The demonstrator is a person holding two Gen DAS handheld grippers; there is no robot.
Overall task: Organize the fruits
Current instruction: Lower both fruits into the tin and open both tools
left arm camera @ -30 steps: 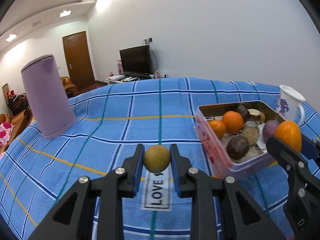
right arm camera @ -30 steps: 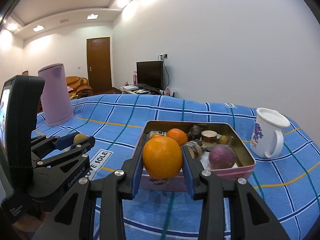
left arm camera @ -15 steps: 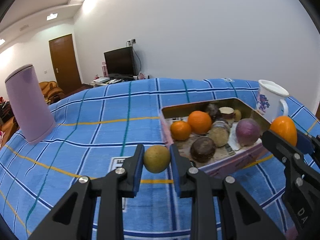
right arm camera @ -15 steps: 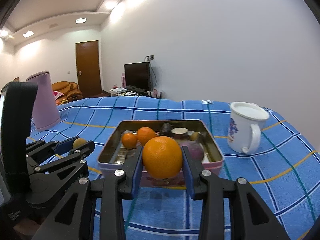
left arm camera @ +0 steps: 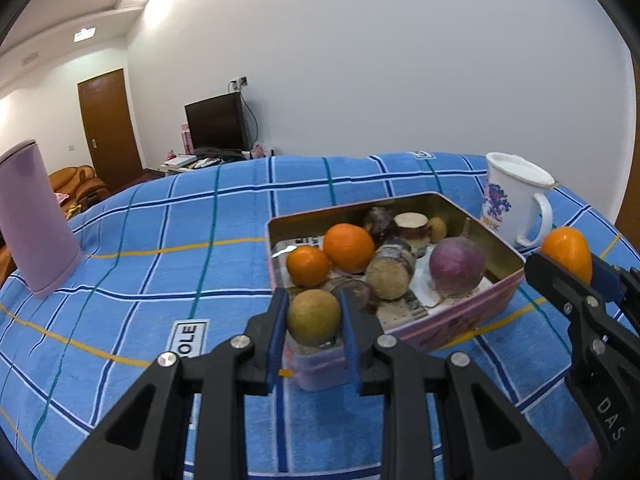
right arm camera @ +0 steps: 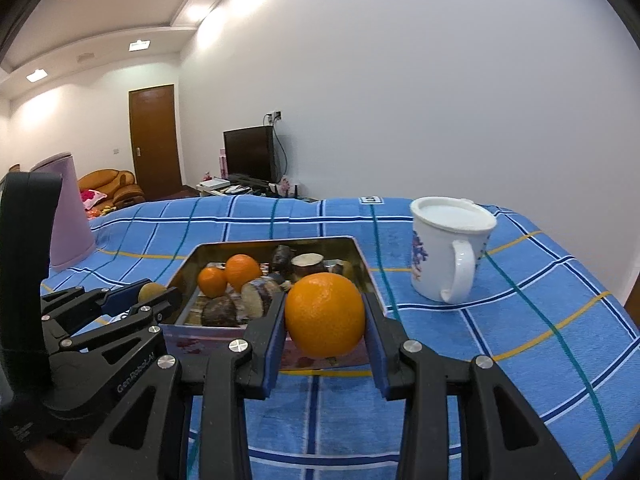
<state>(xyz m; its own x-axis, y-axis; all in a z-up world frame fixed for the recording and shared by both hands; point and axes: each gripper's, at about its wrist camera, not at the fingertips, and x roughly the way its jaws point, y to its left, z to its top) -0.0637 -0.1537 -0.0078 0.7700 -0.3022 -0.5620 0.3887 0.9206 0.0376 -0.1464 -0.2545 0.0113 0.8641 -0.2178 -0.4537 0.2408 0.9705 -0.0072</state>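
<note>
Your left gripper (left arm camera: 314,316) is clamped on a small yellow-brown fruit (left arm camera: 314,317), held at the near corner of the tin (left arm camera: 400,200). The right gripper (right arm camera: 325,316) grips a big orange (right arm camera: 325,314) at the tin's near wall. Only your left cam shows the purple onion (left arm camera: 456,266) inside; the orange blocks it on the right one, which shows the whole white mug (right arm camera: 448,254) beside the tin.

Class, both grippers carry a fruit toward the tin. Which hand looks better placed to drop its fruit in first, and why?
Probably the left. The left gripper holds its yellow-green fruit at the tin near corner. The right gripper with the orange looks slightly short of the rim.
</note>
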